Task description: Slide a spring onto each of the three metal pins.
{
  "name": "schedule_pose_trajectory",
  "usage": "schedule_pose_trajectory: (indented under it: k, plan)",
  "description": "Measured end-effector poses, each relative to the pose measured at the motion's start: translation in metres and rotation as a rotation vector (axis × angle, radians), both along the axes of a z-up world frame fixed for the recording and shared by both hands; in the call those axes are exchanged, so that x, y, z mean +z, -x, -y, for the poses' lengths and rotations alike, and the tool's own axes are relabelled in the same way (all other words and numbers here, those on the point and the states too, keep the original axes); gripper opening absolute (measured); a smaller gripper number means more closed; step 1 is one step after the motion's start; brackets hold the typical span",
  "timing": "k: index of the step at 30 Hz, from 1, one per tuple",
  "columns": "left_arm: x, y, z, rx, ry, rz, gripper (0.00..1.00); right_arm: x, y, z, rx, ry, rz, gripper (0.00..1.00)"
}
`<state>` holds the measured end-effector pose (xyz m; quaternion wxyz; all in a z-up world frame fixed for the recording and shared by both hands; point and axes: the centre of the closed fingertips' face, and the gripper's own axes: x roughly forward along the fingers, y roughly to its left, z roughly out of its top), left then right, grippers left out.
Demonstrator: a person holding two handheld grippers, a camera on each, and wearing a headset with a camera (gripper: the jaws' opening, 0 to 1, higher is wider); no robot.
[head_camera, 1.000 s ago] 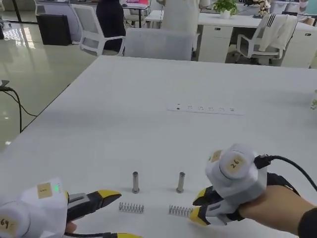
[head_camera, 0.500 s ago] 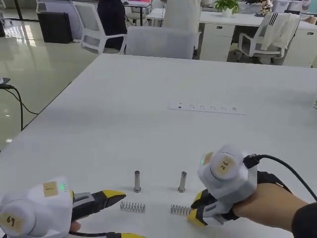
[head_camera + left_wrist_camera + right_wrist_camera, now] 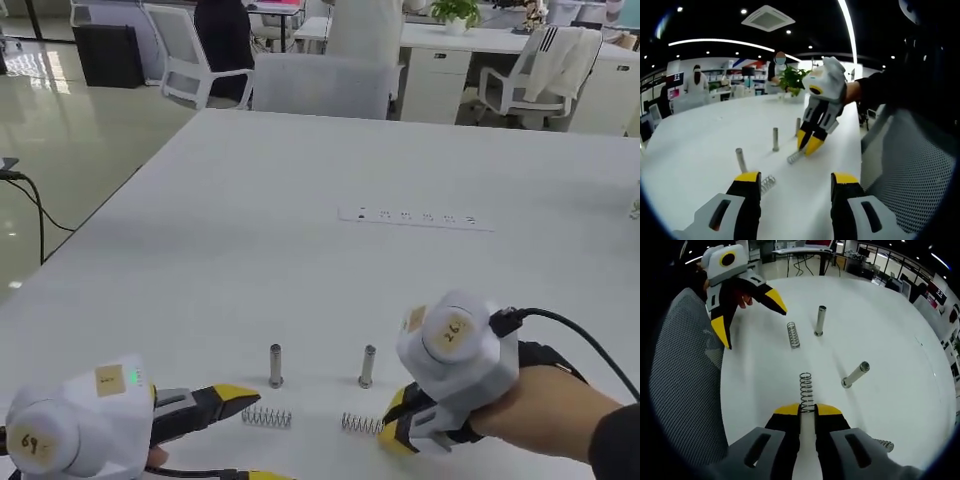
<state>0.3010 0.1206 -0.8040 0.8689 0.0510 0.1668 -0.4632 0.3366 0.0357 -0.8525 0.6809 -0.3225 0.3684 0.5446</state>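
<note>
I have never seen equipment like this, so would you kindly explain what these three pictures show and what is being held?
No robot here: a person holds a hand tool with two yellow-tipped jaws in each hand. The head view comes from a headset camera looking down at the white table. The two round pictures come from a camera riding on each tool, looking along its jaws. Three metal pins stand upright on the table, with springs lying near them. The right gripper is shut on one end of a spring. The left gripper is open and holds nothing; another spring lies just ahead of it.
</note>
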Motion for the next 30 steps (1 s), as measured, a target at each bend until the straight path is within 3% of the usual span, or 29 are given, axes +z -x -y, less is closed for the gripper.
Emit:
schedule_pose_trajectory:
  k: [13,30]
  plan:
    - [0.001,-0.003,0.018,-0.075,-0.031,0.021,0.46,0.028,0.017,-0.017,0.085,-0.029,0.006,0.07]
    - [0.005,0.001,0.034,-0.155,-0.052,0.068,0.32,0.041,0.034,-0.030,0.178,-0.036,0.002,0.07]
